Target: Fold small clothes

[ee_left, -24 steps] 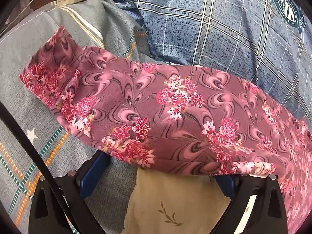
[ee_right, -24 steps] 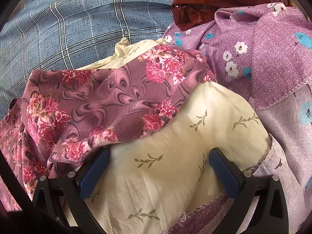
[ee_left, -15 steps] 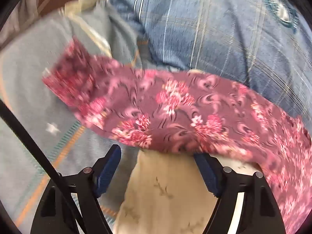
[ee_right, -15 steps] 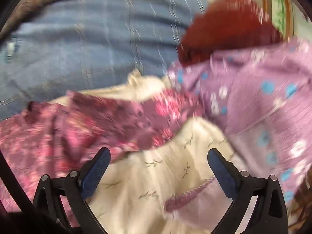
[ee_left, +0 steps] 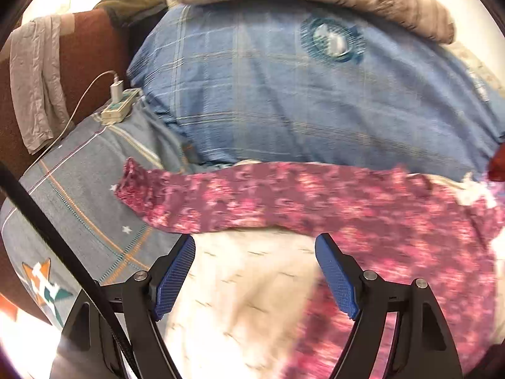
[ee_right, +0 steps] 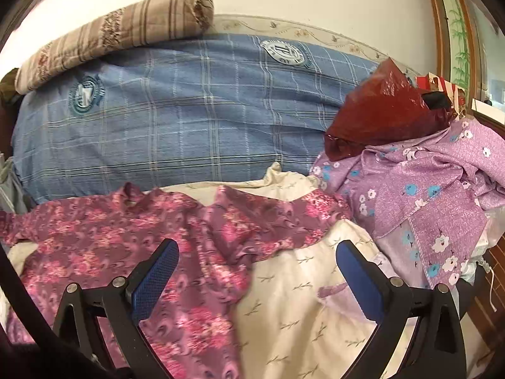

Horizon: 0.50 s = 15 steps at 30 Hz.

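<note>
A maroon garment with pink flowers (ee_left: 284, 199) lies spread across a cream leaf-print cloth (ee_left: 249, 278) on the bed; one sleeve points left. It also shows in the right wrist view (ee_right: 104, 237), lying over the same cream cloth (ee_right: 300, 284). My left gripper (ee_left: 255, 268) is open and empty, above the cream cloth just short of the garment's near edge. My right gripper (ee_right: 255, 271) is open and empty, with its left finger over the garment and its right finger over the cream cloth.
A big blue plaid quilt (ee_right: 176, 117) lies behind the garment, with a striped brown roll (ee_right: 116, 34) on top. A purple flowered cloth (ee_right: 426, 183) and a dark red plastic bag (ee_right: 382, 110) are piled at the right. A power strip with a charger (ee_left: 118, 104) sits at the left.
Both grippers have pulled back and up from the garment, so more of the bed and wall shows. The garment lies where it was, and both grippers stay open.
</note>
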Each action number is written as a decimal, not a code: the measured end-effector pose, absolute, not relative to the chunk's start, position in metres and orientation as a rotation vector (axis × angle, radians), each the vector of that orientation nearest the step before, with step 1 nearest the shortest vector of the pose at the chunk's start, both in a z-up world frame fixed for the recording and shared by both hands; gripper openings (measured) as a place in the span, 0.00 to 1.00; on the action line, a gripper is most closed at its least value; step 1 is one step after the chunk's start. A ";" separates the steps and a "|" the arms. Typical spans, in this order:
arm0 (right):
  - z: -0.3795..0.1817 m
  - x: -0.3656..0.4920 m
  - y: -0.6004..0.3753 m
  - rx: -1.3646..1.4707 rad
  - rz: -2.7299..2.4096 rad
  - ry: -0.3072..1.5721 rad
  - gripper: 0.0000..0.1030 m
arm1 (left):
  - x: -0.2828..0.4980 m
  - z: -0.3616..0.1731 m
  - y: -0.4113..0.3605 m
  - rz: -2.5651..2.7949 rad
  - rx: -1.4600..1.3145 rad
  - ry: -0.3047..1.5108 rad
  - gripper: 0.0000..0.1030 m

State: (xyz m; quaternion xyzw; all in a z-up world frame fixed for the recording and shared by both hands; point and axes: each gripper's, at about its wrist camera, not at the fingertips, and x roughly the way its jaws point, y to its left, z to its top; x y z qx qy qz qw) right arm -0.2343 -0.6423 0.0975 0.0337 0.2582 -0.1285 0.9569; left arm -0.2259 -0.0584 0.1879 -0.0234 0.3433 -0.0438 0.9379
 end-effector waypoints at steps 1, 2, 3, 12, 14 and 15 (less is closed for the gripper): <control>0.102 -0.237 -0.639 0.069 -0.260 0.515 0.97 | -0.233 0.196 -0.060 -0.100 -0.059 0.695 0.77; 0.104 -0.240 -0.634 0.065 -0.262 0.507 0.97 | -0.243 0.205 -0.064 -0.115 -0.062 0.684 0.78; 0.108 -0.242 -0.633 0.067 -0.258 0.504 0.97 | -0.253 0.214 -0.069 -0.125 -0.063 0.676 0.78; 0.115 -0.260 -0.631 0.136 -0.187 0.451 0.97 | -0.318 0.259 -0.111 -0.212 -0.087 0.672 0.79; 0.115 -0.263 -0.632 0.155 -0.199 0.439 0.97 | -0.325 0.266 -0.124 -0.208 -0.070 0.671 0.79; 0.116 -0.264 -0.634 0.164 -0.204 0.435 0.97 | -0.329 0.267 -0.137 -0.204 -0.053 0.662 0.79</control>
